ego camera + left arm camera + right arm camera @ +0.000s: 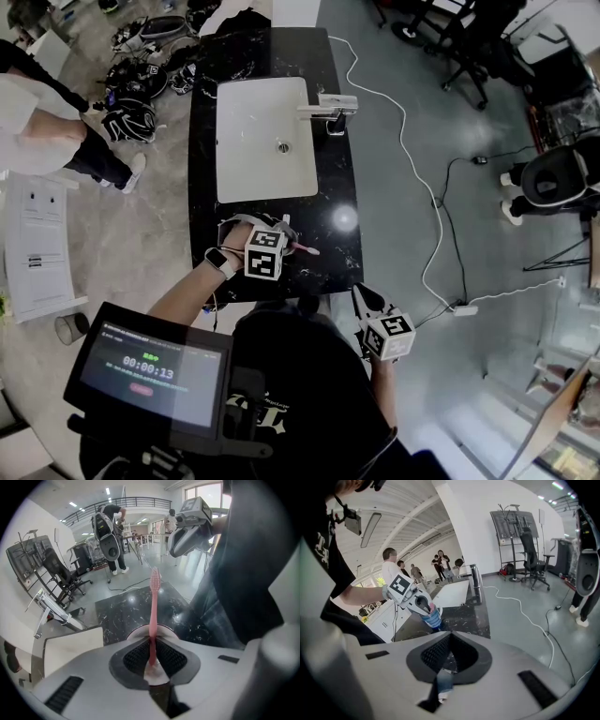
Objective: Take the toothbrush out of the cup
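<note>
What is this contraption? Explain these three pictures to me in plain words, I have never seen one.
No robot here: a person holds a two-fingered gripper in each hand. The top-down picture comes from a camera on the person's head; the other two come from cameras riding on the grippers, looking along their fingers. Below lies a black marble counter with a white sink and a faucet. The left gripper has its fingers shut on a pink toothbrush, at the mouth of a blue cup. The right gripper hangs beside the counter's near corner, fingers apart, holding nothing.
</note>
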Tool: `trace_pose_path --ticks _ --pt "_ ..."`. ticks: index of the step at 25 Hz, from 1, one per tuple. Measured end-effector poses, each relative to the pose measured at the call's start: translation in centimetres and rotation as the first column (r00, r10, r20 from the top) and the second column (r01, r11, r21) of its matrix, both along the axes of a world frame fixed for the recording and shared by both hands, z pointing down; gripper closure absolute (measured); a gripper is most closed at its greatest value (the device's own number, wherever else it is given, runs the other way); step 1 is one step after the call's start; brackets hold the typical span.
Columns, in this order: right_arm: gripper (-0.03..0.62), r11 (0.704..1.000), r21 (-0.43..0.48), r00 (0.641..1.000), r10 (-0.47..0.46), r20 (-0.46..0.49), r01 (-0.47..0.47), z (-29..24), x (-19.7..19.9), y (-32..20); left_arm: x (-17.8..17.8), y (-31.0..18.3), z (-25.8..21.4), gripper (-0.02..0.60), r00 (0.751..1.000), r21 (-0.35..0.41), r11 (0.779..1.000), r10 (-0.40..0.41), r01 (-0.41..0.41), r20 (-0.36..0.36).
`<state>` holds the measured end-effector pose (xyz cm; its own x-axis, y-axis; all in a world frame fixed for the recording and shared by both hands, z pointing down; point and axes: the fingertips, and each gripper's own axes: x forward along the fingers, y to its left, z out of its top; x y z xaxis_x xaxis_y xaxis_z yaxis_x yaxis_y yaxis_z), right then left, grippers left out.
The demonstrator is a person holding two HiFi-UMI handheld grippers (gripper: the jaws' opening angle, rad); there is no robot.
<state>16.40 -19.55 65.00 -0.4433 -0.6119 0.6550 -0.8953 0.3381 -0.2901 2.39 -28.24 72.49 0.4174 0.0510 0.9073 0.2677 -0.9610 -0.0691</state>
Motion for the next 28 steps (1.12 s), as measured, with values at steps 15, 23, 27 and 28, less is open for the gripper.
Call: trace_pose_path --ticks 15,23,27,28 --pt "0.606 1.000 0.018 1.000 -0.006 0.005 0.006 -1.0 0.0 0.0 0.0 -0.2 -0.2 0.543 0.998 0.057 0.998 -0.031 0.034 -0.054" --pt "0.606 0.999 0.028 1.000 -0.018 0.004 0.018 -0.9 0.5 0.4 0.4 -0.4 -1.7 0.546 0.989 0.063 0.993 -0.087 0.095 -0.122" --pt "0.606 0.999 0.035 0.999 -0.031 0.007 0.031 -0.9 0.5 0.6 0.8 -0.6 -3.0 0.546 0.968 0.047 0.985 -0.152 0.164 -0.201" --pt "0.606 0.999 0.035 0.999 -0.034 0.007 0.033 -0.8 0.5 0.6 0.8 -0.6 -3.2 0.547 0.963 0.042 0.983 -0.167 0.179 -0.213"
